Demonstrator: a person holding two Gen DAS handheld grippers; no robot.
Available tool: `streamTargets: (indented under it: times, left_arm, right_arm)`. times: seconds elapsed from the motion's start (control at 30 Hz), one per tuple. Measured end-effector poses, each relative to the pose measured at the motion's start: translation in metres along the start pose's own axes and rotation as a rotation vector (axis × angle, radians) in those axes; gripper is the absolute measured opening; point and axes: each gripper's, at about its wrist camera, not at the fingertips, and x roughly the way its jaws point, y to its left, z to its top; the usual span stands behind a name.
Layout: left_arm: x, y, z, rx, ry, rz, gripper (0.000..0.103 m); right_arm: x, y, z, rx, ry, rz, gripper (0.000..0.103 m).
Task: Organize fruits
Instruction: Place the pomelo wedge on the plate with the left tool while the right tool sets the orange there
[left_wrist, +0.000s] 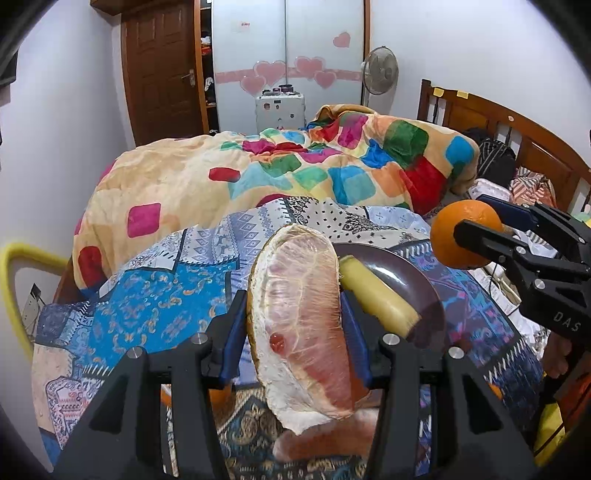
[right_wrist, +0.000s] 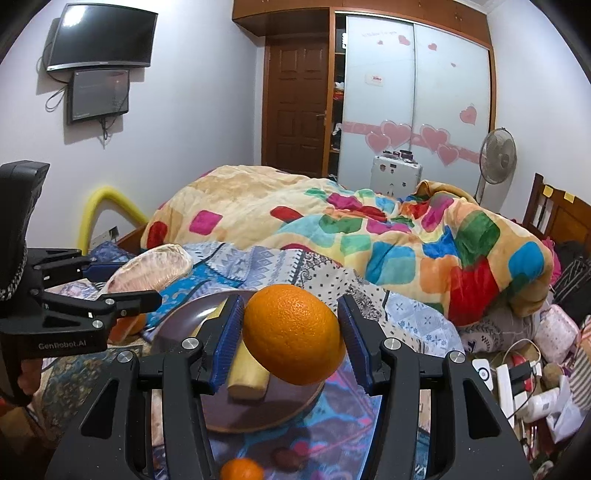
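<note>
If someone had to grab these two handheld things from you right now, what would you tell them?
Left tool: shut on the pomelo wedge, held in the air.
Right tool: shut on the orange, held above the brown plate.
On the plate: only a pale yellow stick-shaped piece.
Loose on the bedspread: a small orange and a dark round fruit.
Left to do: set down both held fruits, probably on the plate, then gather the loose ones.

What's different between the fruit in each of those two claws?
The left gripper holds a pomelo wedge, peeled, pink and long; the right gripper holds an orange, whole, round and bright orange. The pomelo wedge stands on end; the orange sits sideways. Both are held above the bed near the brown plate.
</note>
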Motion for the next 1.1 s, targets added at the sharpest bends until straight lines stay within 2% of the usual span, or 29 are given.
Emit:
streamTargets:
  times: [0.57,0.7,0.83,1.1]
  left_arm:
    - [0.069,0.006,0.004,-0.04,0.104,0.001,0.049]
    - [0.076,0.006,0.003,-0.052,0.123,-0.009,0.049]
    - [0.076,0.004,0.004,-0.048,0.124,-0.021,0.049]
    - [0.075,-0.003,0.003,-0.042,0.12,-0.033,0.05]
  right_arm:
    - [0.085,-0.023,-0.004,0.068,0.19,0.001,0.049]
    - [0.089,-0.018,-0.003,0.057,0.204,0.002,0.049]
    - [0.095,-0.013,-0.005,0.057,0.23,0.038,0.049]
    - [0.098,-0.003,-0.007,0.018,0.238,0.029,0.05]
